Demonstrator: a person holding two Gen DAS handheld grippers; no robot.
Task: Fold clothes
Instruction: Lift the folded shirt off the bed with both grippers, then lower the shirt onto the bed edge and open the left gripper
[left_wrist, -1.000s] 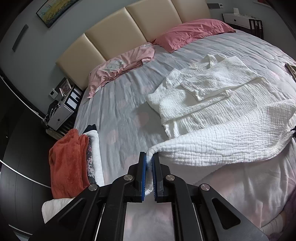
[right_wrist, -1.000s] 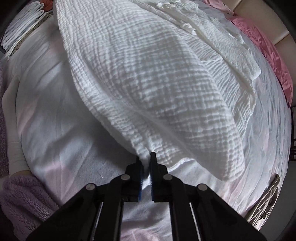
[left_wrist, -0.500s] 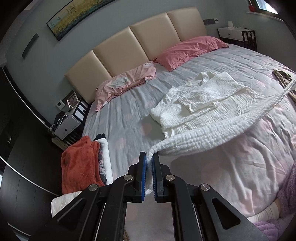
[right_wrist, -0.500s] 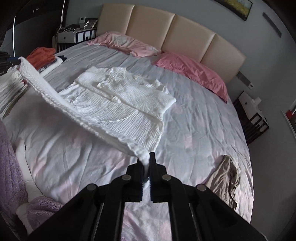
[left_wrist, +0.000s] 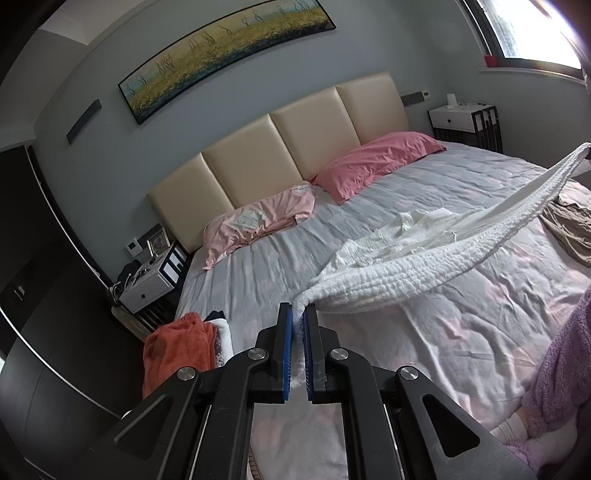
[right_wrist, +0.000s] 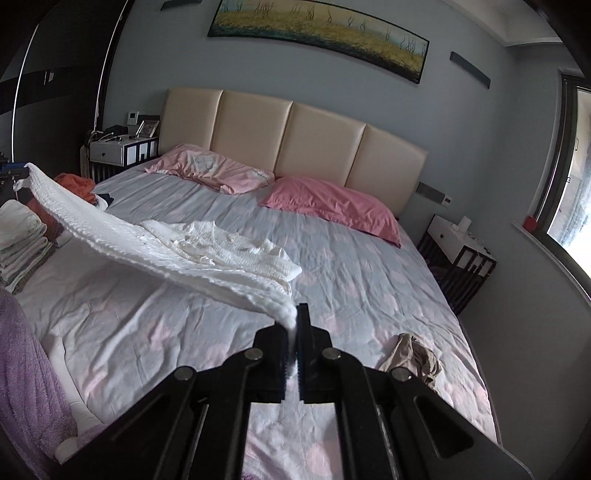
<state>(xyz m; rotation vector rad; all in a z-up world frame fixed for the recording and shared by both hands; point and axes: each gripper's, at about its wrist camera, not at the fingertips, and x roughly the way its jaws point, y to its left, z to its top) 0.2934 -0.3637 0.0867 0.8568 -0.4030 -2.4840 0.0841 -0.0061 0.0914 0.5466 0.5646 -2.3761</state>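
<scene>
**White Garment Stretched Between Two Clamped Grippers Above the Bed**

The left gripper (left_wrist: 300, 314) has its blue-padded jaws pressed together on one corner of a white crinkle-textured garment (left_wrist: 388, 273). The right gripper (right_wrist: 293, 314) pinches the opposite corner in the same way, jaws closed tight on a thin bunch of cloth that runs down between the pads.

Between the two grips the hem of the garment hangs in the air as a long, slightly sagging band. Seen from the left wrist, it climbs away to the right edge of the picture; seen from the right wrist, the white garment (right_wrist: 155, 254) runs off to the left edge. The fabric is thick, puckered and bright white, with a fine waffle-like ripple along the lifted edge.

The rest of the garment lies crumpled on the bed (left_wrist: 461, 332), in the middle of a pale sheet with faint pink spots. The upper part is rumpled into soft folds.

Two pink pillows (left_wrist: 373, 162) rest against a cream padded headboard (left_wrist: 280, 144). A stack of folded clothes (right_wrist: 22, 243) sits at the left side of the bed, with an orange towel (left_wrist: 177, 350) close by. A beige garment (right_wrist: 413, 356) lies loose near the right edge. A person's lilac fleece sleeve (right_wrist: 29, 380) shows at the bottom left of the right wrist view.
</scene>
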